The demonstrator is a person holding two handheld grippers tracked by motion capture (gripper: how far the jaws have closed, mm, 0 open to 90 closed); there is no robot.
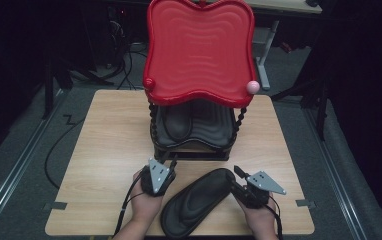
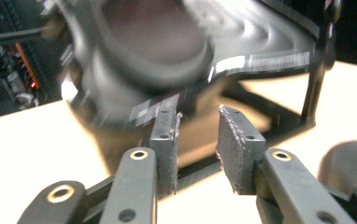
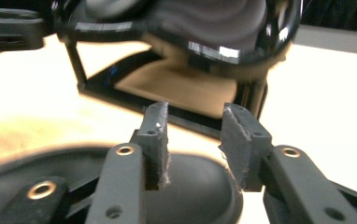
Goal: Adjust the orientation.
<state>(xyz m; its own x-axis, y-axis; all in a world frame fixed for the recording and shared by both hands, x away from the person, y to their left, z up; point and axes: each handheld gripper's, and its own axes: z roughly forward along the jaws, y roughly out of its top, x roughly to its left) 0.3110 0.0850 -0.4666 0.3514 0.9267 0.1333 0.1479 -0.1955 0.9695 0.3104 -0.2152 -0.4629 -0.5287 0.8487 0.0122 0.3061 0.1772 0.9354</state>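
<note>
Black foam slippers are the work here, and by the look of it the job of putting the pair on the two-tier rack point(image 1: 199, 125) is half done. One slipper point(image 1: 176, 122) already lies on the rack's lower black tray, at about 12 o'clock from the hands. The second slipper point(image 1: 196, 200) is on the wooden table point(image 1: 104, 150) at 6 o'clock from the rack, lying between the two grippers and not yet lifted.

Going left to right: the left gripper point(image 1: 171, 165) sits at 9 o'clock of the loose slipper, jaws apart and holding nothing, aimed at the rack's lower tier. The right gripper point(image 1: 237, 172) hovers at 3 o'clock of that slipper's toe end, jaws likewise apart, with the slipper just below them in the right gripper view.

Count: two slippers, one rack with two trays (red tray point(image 1: 199, 50) on top, black below), two grippers, one pink ball point(image 1: 252, 87) at the red tray's corner.
</note>
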